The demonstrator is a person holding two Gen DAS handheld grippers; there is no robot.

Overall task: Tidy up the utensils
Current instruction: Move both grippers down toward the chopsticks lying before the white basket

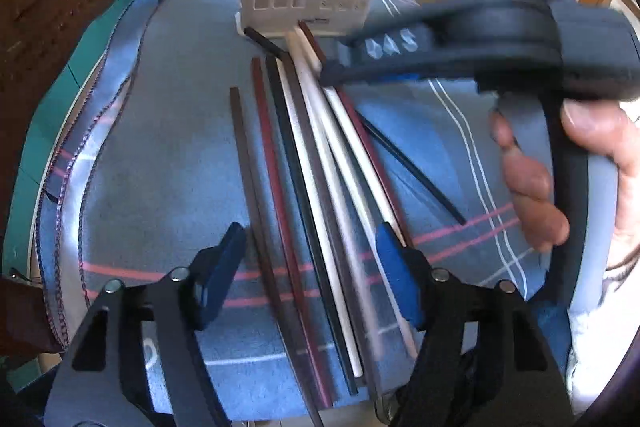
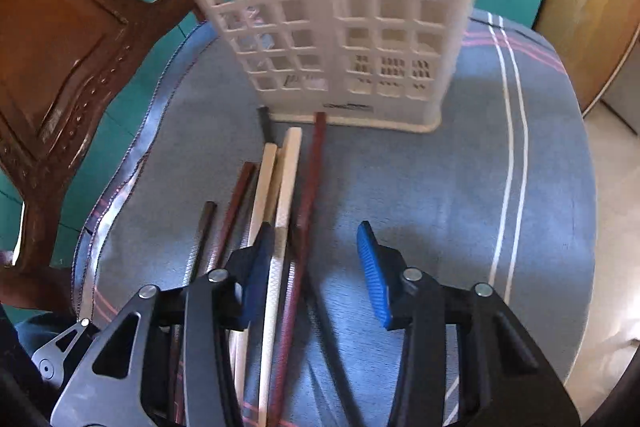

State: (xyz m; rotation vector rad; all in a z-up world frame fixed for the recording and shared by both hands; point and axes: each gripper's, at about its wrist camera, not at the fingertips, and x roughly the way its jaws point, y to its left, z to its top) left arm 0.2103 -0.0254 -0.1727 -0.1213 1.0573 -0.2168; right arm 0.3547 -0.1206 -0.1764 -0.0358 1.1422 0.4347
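Chopsticks (image 1: 316, 163) lie fanned on the blue cloth (image 1: 168, 155) just in front of the white slotted holder (image 2: 340, 27), tips toward it for loading. Left gripper (image 1: 312, 267) straddles the bundle, fingers spread, nothing held. Right gripper (image 2: 320, 267) also released, approx. over the red stick (image 2: 308, 195).

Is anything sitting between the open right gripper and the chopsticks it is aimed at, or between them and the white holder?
Nothing visible does. The right gripper hangs open directly over the chopsticks, and only bare blue cloth lies between their far ends and the white holder.
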